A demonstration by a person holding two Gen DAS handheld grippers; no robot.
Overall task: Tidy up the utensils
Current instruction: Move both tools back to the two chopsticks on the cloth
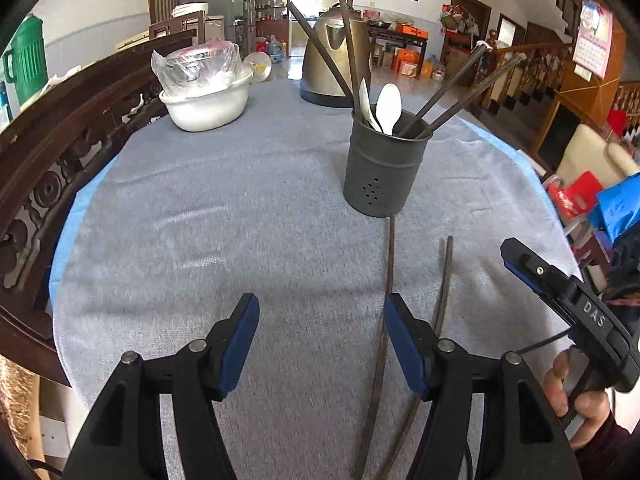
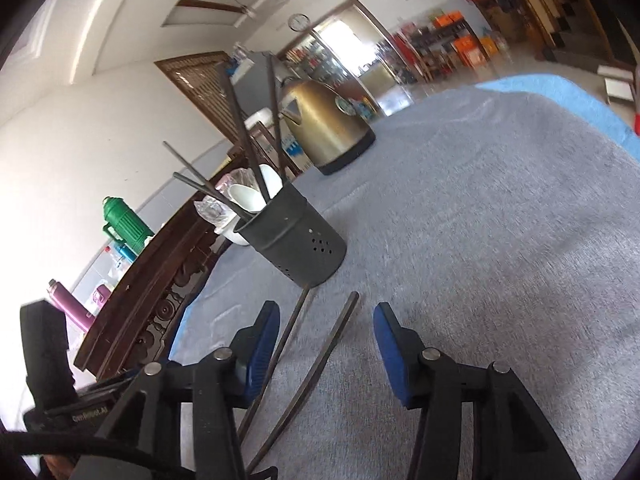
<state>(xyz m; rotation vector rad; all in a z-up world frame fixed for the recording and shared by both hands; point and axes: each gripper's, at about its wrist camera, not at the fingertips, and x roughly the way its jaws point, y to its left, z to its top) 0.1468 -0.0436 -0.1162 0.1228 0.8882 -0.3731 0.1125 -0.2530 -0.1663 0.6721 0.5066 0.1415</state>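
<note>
A dark grey utensil holder [image 1: 384, 166] stands on the grey cloth; it holds several dark chopsticks and white spoons [image 1: 388, 108]. It also shows in the right wrist view [image 2: 298, 240]. Two loose dark chopsticks [image 1: 382, 344] [image 1: 444, 280] lie on the cloth in front of the holder, seen also in the right wrist view [image 2: 280, 356] [image 2: 320, 364]. My left gripper [image 1: 322, 340] is open and empty, just left of them. My right gripper [image 2: 326, 352] is open above them, holding nothing; it appears in the left wrist view [image 1: 560, 288].
A gold kettle [image 1: 334, 56] stands behind the holder. A white basin [image 1: 208, 104] with a plastic-wrapped bowl sits at the back left. A carved wooden chair back [image 1: 60, 160] runs along the table's left edge. A green thermos [image 2: 126, 220] stands beyond it.
</note>
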